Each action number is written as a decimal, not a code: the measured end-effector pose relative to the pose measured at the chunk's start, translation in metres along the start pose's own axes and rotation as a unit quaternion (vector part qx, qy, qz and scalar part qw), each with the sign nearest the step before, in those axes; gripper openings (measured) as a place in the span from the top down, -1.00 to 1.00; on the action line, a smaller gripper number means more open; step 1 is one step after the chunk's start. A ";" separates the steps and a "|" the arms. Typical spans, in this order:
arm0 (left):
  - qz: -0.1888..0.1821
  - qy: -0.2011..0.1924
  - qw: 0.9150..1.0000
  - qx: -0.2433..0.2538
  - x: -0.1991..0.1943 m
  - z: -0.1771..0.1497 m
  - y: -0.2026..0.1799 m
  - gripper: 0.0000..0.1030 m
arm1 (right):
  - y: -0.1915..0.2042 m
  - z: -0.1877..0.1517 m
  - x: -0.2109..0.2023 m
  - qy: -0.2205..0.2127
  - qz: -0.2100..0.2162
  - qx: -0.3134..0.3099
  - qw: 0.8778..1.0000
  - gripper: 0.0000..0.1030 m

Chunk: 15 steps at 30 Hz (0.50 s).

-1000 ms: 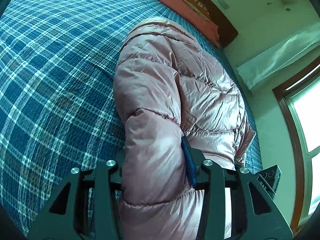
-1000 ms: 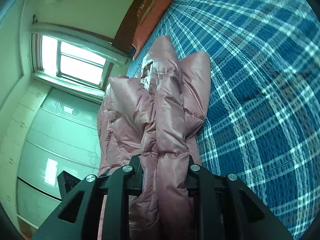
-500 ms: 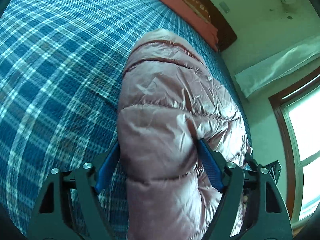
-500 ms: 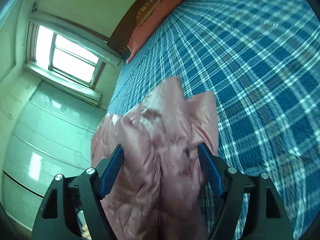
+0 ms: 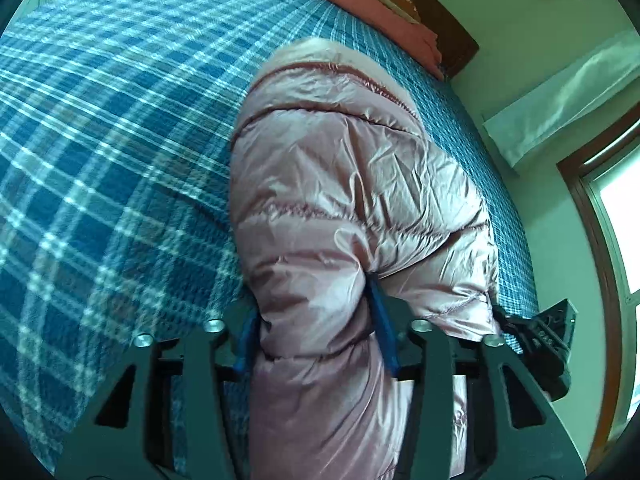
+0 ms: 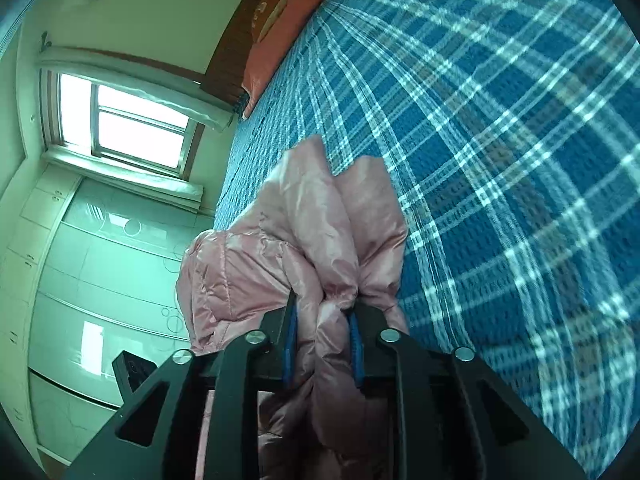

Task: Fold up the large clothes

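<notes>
A shiny pink puffer jacket [image 5: 352,184] lies bunched on the blue plaid bed [image 5: 100,120]. My left gripper [image 5: 314,304] has a thick padded fold of it between its blue pads [image 5: 382,328]. The jaws are closing and both pads press into the fabric. In the right wrist view the same jacket [image 6: 248,280] rises in a heap near the bed's left edge. My right gripper [image 6: 322,316] pinches a narrow gathered fold, jaws closing, pads [image 6: 290,344] tight against it. Each gripper hides the part of the jacket beneath it.
The plaid cover [image 6: 500,160] stretches wide beyond the jacket. An orange-pink pillow [image 5: 360,4] lies against the wooden headboard [image 5: 448,20] at the far end. A window [image 6: 132,120] and pale wardrobe doors [image 6: 100,280] stand past the bed's edge.
Both grippers let go of the jacket half a second ago, jaws wide, and have now closed on new folds of it. The jacket sits more bunched and nearer the cameras.
</notes>
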<state>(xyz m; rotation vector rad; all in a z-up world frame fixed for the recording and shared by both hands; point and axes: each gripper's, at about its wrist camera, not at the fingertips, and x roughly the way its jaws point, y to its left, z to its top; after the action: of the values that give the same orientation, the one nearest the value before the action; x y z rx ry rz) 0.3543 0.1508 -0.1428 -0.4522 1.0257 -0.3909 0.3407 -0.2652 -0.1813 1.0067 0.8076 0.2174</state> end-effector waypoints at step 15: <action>-0.090 -0.005 0.994 -0.058 -0.070 -0.113 0.007 -0.64 | -0.007 -0.119 -0.081 0.018 0.030 -0.001 0.999 -0.45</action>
<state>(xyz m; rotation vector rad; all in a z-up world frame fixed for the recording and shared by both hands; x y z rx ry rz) 0.2230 0.1722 -0.1458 -0.6521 1.0043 -0.4903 0.2007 -0.2306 -0.1798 1.0288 0.8095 0.2886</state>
